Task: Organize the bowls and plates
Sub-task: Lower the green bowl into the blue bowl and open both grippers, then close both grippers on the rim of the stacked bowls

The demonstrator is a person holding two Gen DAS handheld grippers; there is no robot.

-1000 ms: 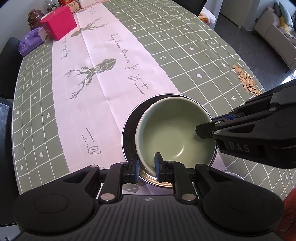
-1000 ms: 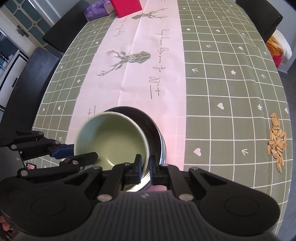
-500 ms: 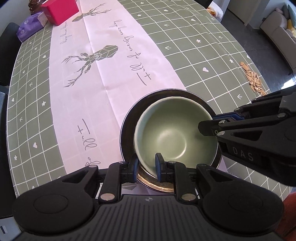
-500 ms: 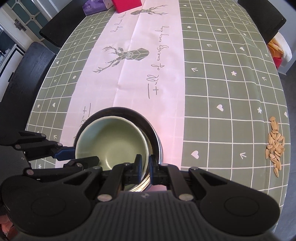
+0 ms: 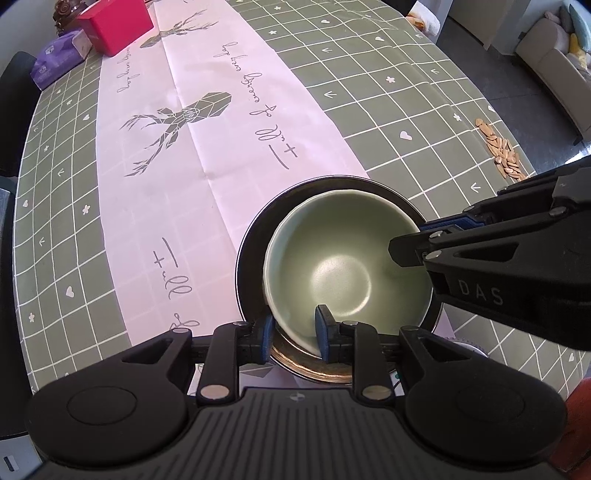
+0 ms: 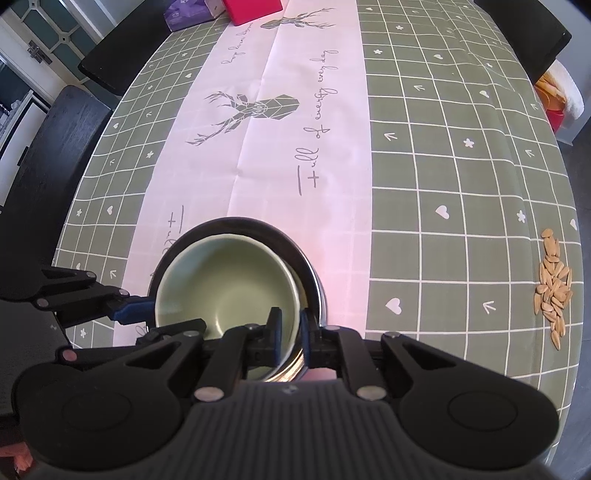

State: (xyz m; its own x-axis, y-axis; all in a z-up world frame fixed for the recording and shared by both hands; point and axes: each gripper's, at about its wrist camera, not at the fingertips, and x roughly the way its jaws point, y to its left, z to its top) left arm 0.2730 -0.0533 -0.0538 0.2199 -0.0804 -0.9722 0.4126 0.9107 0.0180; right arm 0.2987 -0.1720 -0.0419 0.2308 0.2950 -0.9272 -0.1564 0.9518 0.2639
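A pale green bowl [image 5: 343, 258] sits inside a larger dark metal bowl [image 5: 255, 240] on the table's pink runner. My left gripper [image 5: 293, 332] is shut on the green bowl's near rim, one finger inside and one outside. My right gripper [image 6: 290, 328] is shut on the green bowl's [image 6: 225, 284] rim at another side, with the dark bowl's [image 6: 295, 247] wall just outside its outer finger. Each gripper shows in the other's view: the right one [image 5: 413, 240], the left one [image 6: 147, 314].
The table carries a green checked cloth [image 5: 388, 92] with a pink deer-print runner [image 5: 207, 122]. A red box [image 5: 114, 26] and a purple tissue pack [image 5: 59, 66] stand at the far end. A pile of seeds [image 6: 554, 288] lies at the right. Dark chairs [image 6: 48, 155] line the left edge.
The green bowl has sunk lower and more centred into the dark bowl, with both grippers still on its rim. Both cameras have come lower and closer to the table.
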